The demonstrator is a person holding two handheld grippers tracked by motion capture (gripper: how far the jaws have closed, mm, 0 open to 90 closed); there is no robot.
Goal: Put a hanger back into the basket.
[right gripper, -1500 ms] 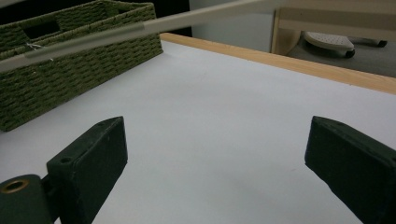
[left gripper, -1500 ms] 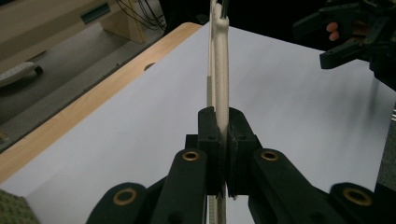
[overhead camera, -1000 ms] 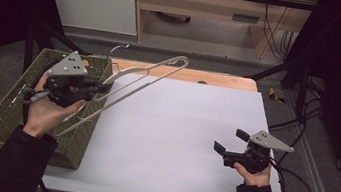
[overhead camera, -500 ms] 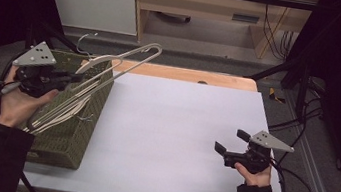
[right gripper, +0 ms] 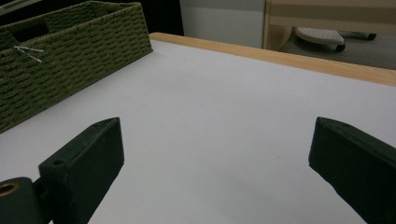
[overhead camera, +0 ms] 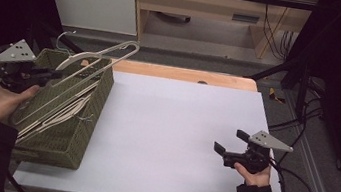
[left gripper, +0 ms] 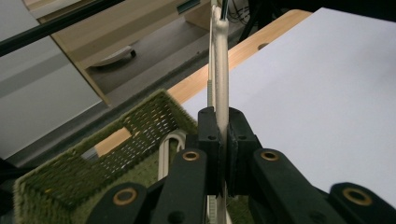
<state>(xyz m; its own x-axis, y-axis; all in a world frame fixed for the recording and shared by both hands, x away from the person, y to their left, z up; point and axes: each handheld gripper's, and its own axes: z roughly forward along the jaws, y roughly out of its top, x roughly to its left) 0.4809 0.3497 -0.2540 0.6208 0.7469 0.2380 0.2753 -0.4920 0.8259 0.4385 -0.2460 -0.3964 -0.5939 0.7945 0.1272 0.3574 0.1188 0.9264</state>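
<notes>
**Hanger may snag on the basket rim**

The hanger (overhead camera: 94, 57) is clamped in the left tool (overhead camera: 52, 75), jaws pinched tight on its pale bar, and it slants up over the basket (overhead camera: 83, 134) with its far end jutting past the back rim. Tipped down carelessly, that end or the hook could catch the woven wall, or tangle with the other hangers (overhead camera: 63, 111) lying inside. I think the grip sits near one end, so it might swivel. The right tool (overhead camera: 232, 147) waits wide open and empty above the bench (overhead camera: 174, 127).
</notes>
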